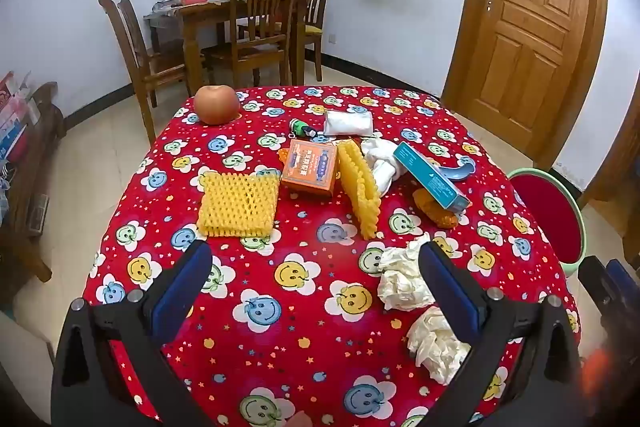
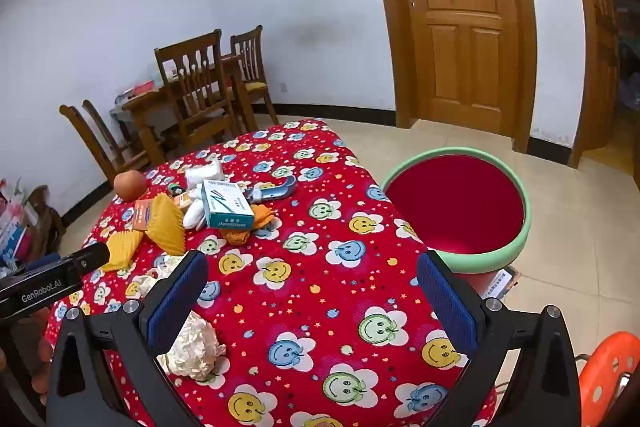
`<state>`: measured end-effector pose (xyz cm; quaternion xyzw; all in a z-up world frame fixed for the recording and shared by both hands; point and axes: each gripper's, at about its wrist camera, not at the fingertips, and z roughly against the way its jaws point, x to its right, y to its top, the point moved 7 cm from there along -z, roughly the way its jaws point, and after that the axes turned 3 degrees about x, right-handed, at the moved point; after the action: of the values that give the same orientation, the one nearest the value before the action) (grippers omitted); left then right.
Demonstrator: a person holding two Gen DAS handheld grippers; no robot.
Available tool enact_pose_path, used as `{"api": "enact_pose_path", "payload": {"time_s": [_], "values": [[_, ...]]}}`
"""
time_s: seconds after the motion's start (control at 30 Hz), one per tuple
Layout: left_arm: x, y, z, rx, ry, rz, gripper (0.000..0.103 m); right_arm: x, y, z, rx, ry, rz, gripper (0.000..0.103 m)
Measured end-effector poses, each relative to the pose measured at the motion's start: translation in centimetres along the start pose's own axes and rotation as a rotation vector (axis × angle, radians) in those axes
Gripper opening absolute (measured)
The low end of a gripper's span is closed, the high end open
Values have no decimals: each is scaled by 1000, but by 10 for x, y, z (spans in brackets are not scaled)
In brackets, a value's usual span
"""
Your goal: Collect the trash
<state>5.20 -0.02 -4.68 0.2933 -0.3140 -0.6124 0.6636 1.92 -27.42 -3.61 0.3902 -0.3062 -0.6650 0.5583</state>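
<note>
A table under a red smiley-flower cloth (image 1: 304, 291) carries the trash. Two crumpled white tissues (image 1: 404, 277) (image 1: 438, 345) lie near the front right, just beside my left gripper's right finger. Farther back are two yellow foam fruit nets (image 1: 239, 205) (image 1: 359, 183), an orange box (image 1: 310, 167), a teal-and-white box (image 1: 430, 175), white wrappers (image 1: 382, 159) and an orange peel (image 1: 436, 211). My left gripper (image 1: 316, 263) hovers open over bare cloth. My right gripper (image 2: 312, 279) is open too, with a crumpled tissue (image 2: 192, 347) by its left finger. A red basin with a green rim (image 2: 456, 207) stands right of the table.
An apple (image 1: 217, 104) sits at the far left corner, a folded white cloth (image 1: 347, 123) and a small green-black item (image 1: 300, 127) behind the boxes, a blue plastic piece (image 2: 276, 189) nearby. Wooden chairs (image 1: 256, 27) and a door (image 1: 524, 23) stand beyond. An orange stool (image 2: 608, 379) is at the right.
</note>
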Motion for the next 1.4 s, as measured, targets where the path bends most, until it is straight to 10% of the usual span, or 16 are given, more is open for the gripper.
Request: {"api": "enact_pose_path", "payload": {"time_s": [1.4], "values": [[9,0,0,-5,-11,2,101,-1,3,2,4,2,1,103]]}}
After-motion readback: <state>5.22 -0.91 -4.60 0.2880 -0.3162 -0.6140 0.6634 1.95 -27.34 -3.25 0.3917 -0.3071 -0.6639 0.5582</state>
